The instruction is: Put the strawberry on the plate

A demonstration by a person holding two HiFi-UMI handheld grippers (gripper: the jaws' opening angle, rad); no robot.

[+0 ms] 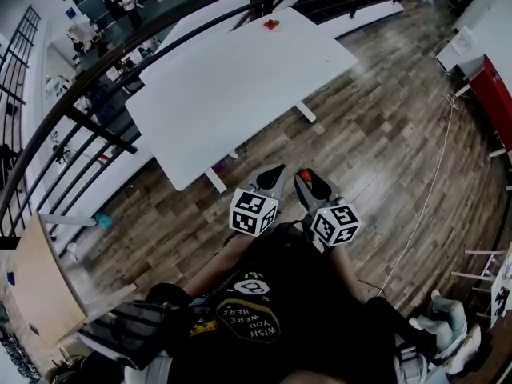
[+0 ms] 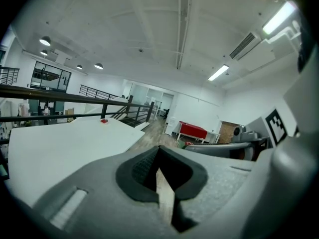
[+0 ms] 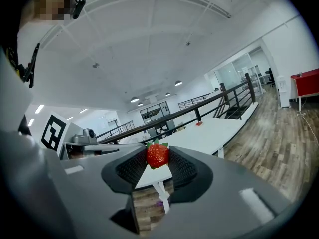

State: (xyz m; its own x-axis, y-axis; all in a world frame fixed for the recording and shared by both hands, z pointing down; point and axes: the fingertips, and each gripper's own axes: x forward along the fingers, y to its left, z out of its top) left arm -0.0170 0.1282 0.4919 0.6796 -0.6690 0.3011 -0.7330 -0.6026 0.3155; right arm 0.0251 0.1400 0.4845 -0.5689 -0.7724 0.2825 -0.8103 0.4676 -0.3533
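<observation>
Red strawberry (image 3: 157,156) is pinched between the right tongs (image 3: 158,164); the left tongs (image 2: 160,169) are together, empty. Carry it with a light, level pinch to the white bench (image 1: 232,86) well ahead, where a small red thing (image 1: 272,25) lies far off

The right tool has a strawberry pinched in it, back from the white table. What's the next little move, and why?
Probably walk forward to the white table, keeping the right tool shut on the strawberry. The tool hangs over wooden floor, short of the table's edge, and the small red item on it, perhaps the goal, lies at the far end.
</observation>
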